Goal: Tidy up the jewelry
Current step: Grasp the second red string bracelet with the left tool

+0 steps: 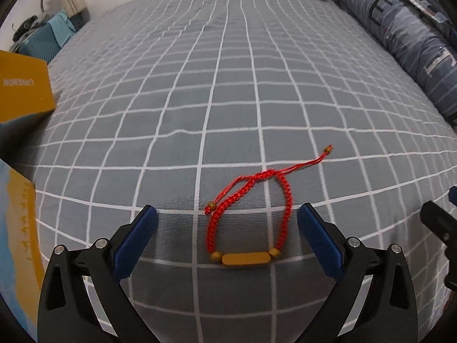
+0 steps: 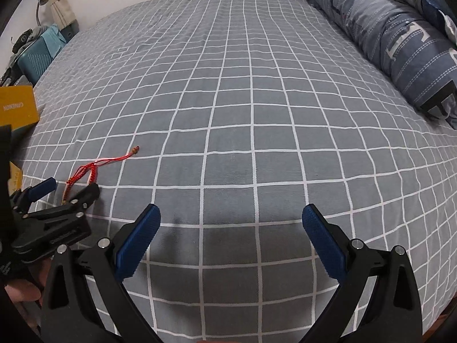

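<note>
- On the bed (image 1: 228,85), spread with a grey sheet in a white grid, I see the red braided bracelet (image 1: 245,214) lying flat near the front edge.
- My left claw (image 1: 227,220) sits low over it with its blue pads spread wide; the bracelet's tan bar and beads lie between the two fingers, touching neither pad.
- One red cord tail with a small bead runs away from the loop toward the right; a second beaded end lies just beside the left side of the loop.
- From the right wrist view, my right claw (image 2: 231,220) is also spread apart, holding nothing, over bare sheet to the right of the left one.
- That same view shows the left claw at the left border, with the bracelet's loop between its fingers and partly hidden by the nearer one.
- At the left edge of the bed sits a yellow box (image 1: 22,88) with printed lettering.
- Along the right side lies a blue patterned pillow (image 2: 385,31).
</note>
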Demonstrator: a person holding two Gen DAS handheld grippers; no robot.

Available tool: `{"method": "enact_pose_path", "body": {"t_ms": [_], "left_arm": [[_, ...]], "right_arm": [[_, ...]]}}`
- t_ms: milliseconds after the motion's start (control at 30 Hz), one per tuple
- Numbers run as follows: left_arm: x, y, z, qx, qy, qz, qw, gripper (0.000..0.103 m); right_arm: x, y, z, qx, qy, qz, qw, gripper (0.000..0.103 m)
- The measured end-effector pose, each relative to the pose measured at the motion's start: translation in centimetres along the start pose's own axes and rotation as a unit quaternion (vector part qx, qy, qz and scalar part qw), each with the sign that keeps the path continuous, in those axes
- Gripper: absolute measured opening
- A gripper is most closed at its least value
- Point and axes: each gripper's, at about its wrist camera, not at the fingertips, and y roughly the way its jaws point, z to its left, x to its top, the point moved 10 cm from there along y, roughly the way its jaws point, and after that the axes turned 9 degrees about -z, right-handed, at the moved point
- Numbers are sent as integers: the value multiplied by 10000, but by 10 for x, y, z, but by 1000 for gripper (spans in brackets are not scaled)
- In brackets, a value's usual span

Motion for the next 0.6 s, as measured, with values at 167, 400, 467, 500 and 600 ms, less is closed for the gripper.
{"method": "enact_pose_path", "body": {"t_ms": [167, 400, 467, 500, 600], "left_arm": [[-2, 1, -1, -174, -178, 27, 9997, 77], [-3, -3, 1, -289, -257, 118, 9992, 41], [-2, -4, 3, -301, -286, 153, 9990, 33], [-2, -4, 4, -321, -302, 156, 9989, 29], [-2, -7, 6, -313, -277, 184, 9990, 15]], "right_arm": [[-1, 3, 0, -8, 15, 24, 10000, 95], [4, 5, -2, 17, 89, 8, 10000, 95], [4, 5, 0, 18, 54, -6, 10000, 95], [5, 5, 0, 17, 51, -7, 10000, 95], [5, 6, 0, 24, 77, -9, 10000, 95]]}}
